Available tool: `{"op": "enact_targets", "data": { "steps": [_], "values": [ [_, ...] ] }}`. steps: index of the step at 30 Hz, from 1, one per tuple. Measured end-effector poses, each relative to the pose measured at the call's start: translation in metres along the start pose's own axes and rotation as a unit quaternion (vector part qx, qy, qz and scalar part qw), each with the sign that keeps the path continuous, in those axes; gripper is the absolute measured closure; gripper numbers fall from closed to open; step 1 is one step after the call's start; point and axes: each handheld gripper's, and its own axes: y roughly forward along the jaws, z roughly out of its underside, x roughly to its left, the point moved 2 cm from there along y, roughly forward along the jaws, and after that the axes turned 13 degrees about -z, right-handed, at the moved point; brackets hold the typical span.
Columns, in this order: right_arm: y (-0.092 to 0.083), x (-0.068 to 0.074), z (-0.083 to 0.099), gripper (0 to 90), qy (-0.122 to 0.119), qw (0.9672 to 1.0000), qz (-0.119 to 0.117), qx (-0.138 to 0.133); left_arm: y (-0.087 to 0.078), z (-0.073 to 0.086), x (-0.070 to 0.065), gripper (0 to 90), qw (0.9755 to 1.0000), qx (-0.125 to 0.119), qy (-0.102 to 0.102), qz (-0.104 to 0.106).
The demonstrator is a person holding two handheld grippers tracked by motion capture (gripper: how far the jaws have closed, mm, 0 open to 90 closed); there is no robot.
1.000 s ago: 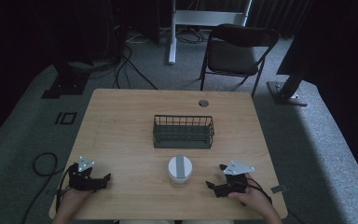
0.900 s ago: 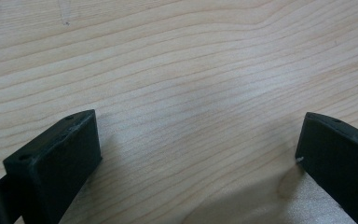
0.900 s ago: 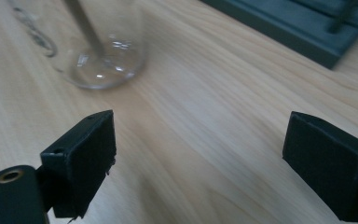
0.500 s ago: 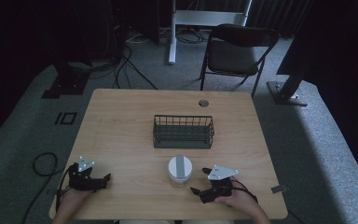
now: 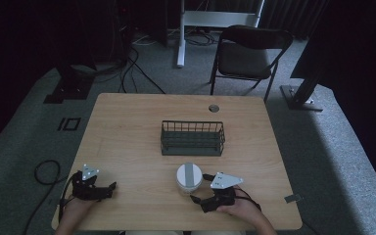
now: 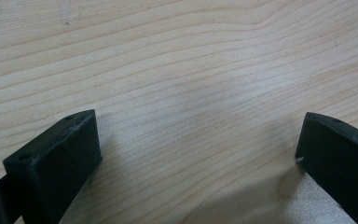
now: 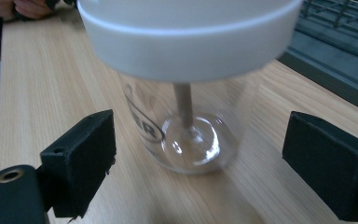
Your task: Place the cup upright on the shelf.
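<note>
The clear jar with its white lid stands near the table's front edge before the wire basket, just ahead of the right gripper, whose jaws gape wide, so a skewed approach may nudge and topple it, while the left gripper rests wide open and empty.

Jar top cut off by frame edge; label lettering partly unreadable.

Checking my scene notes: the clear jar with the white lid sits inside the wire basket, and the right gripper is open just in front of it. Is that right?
Not quite. The jar stands on the bare table, in front of the wire basket, not inside it; the high view shows this. The rest holds: the right gripper is open, fingers either side of the jar's base.
</note>
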Motion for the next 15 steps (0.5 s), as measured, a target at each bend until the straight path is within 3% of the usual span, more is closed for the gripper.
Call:
{"op": "enact_targets", "data": {
  "steps": [6, 15],
  "values": [
    [0.007, 0.002, -0.004, 9.4, -0.009, 0.9998, -0.007, -0.014, 0.0, 0.0, 0.0, 0.2, 1.0, 0.0, 0.0, 0.0],
    [0.016, 0.002, -0.01, 9.4, -0.004, 0.9994, -0.009, -0.033, 0.0, 0.0, 0.0, 0.2, 1.0, 0.001, 0.0, 0.0]
  ]
}}
